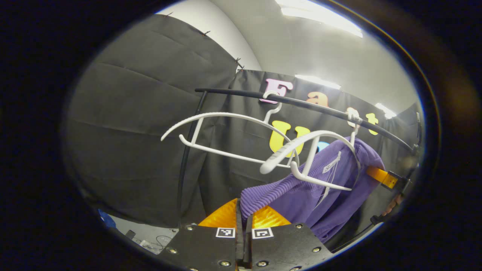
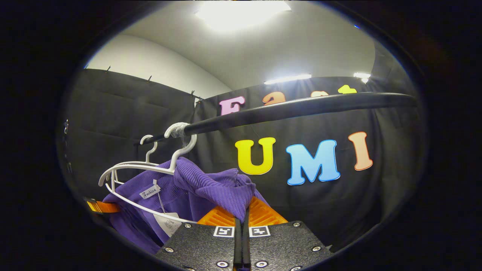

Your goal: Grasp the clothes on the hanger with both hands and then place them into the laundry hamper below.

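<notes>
Hanging below the black rail (image 1: 301,103), the purple garment (image 1: 301,195) is stretching sideways along it, half off its white hanger (image 1: 312,158). We are clamping both the left gripper (image 1: 244,216) and right gripper (image 2: 241,216) on its corners; the left gripper view is also showing a bare second hanger (image 1: 226,135).

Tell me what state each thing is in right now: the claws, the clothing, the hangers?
Left claw: shut on the purple garment.
Right claw: shut on the purple garment.
Purple garment: partly pulled off its hanger, one hanger arm bare.
Garment's white hanger: hooked on the black rail, tilted.
Second white hanger: bare, hooked on the rail.
</notes>
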{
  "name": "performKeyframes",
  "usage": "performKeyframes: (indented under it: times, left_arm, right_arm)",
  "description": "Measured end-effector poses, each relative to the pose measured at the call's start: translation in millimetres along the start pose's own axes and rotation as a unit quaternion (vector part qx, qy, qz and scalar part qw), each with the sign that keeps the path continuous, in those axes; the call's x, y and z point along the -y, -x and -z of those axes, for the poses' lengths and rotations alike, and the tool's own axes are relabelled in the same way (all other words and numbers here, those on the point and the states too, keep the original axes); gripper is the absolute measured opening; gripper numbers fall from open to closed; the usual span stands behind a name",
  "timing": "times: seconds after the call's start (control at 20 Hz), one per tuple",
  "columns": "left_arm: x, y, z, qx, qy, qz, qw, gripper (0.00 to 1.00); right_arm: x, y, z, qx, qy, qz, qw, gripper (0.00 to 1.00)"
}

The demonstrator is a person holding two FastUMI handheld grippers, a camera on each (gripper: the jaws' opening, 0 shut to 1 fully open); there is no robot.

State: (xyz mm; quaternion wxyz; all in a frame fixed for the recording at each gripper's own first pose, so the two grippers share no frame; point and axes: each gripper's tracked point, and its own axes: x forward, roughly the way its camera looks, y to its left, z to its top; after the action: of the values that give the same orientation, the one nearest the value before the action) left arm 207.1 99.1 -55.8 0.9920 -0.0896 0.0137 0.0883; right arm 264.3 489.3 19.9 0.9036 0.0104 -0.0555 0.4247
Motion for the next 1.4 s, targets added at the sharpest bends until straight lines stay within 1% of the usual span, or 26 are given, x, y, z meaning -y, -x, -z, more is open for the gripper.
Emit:
performKeyframes:
  times: [0.1, 0.15, 0.25, 0.45, 0.6, 0.65, 0.7, 0.75, 0.8, 0.95, 1.0, 1.05, 1.1, 1.15, 1.2, 1.3, 1.35, 1.4]
  left_arm:
    - [12, 5, 6, -0.002, -0.013, 0.009, 1.000, 0.06]
    - [19, 6, 6, -0.003, -0.022, 0.012, 1.000, 0.01]
    - [43, 3, 3, -0.003, -0.037, 0.020, 0.999, 0.01]
    - [86, -11, 12, -0.009, -0.049, 0.045, 0.998, 0.01]
    - [112, -22, 23, -0.013, -0.059, 0.053, 0.997, 0.01]
    - [119, -25, 26, -0.016, -0.057, 0.056, 0.997, 0.01]
    - [124, -23, 31, -0.022, -0.054, 0.060, 0.996, 0.06]
    - [129, -24, 35, -0.027, -0.054, 0.063, 0.996, 0.01]
    - [132, -25, 38, -0.032, -0.056, 0.064, 0.996, 0.06]
    - [145, -29, 44, -0.044, -0.063, 0.078, 0.994, 0.06]
    - [150, -31, 44, -0.046, -0.066, 0.084, 0.993, 0.01]
    - [154, -34, 44, -0.049, -0.068, 0.090, 0.992, 0.01]
    - [160, -37, 45, -0.050, -0.070, 0.095, 0.992, 0.06]
    - [166, -38, 47, -0.052, -0.070, 0.101, 0.991, 0.06]
    - [171, -38, 49, -0.055, -0.069, 0.107, 0.990, 0.01]
    - [173, -39, 58, -0.064, -0.069, 0.116, 0.989, 0.01]
    - [174, -41, 62, -0.069, -0.068, 0.118, 0.988, 0.01]
    - [175, -41, 66, -0.075, -0.066, 0.119, 0.988, 0.01]
  right_arm:
    - [15, 1, -2, 0.008, -0.002, 0.012, 1.000, 0.00]
    - [21, 3, -3, 0.011, 0.000, 0.018, 1.000, 0.00]
    - [42, 4, -1, 0.015, -0.001, 0.033, 0.999, 0.00]
    - [91, 6, 10, 0.007, -0.014, 0.067, 0.998, 0.00]
    - [111, 13, 22, 0.000, -0.009, 0.076, 0.997, 0.00]
    - [113, 15, 25, -0.001, 0.001, 0.081, 0.997, 0.00]
    - [118, 18, 28, 0.001, 0.009, 0.083, 0.997, 0.00]
    - [122, 20, 29, 0.002, 0.015, 0.090, 0.996, 0.00]
    - [125, 20, 32, 0.000, 0.015, 0.089, 0.996, 0.00]
    - [142, 30, 46, -0.009, 0.014, 0.110, 0.994, 0.00]
    - [151, 34, 49, -0.009, 0.015, 0.123, 0.992, 0.00]
    - [158, 36, 52, -0.011, 0.013, 0.134, 0.991, 0.00]
    - [167, 40, 56, -0.018, 0.008, 0.143, 0.989, 0.00]
    - [173, 40, 60, -0.026, 0.001, 0.151, 0.988, 0.00]
    - [178, 43, 63, -0.033, -0.002, 0.159, 0.987, 0.00]
    - [187, 44, 71, -0.043, 0.027, 0.175, 0.983, 0.00]
    - [191, 49, 80, -0.053, 0.042, 0.175, 0.982, 0.00]
    - [191, 55, 84, -0.063, 0.045, 0.174, 0.982, 0.00]
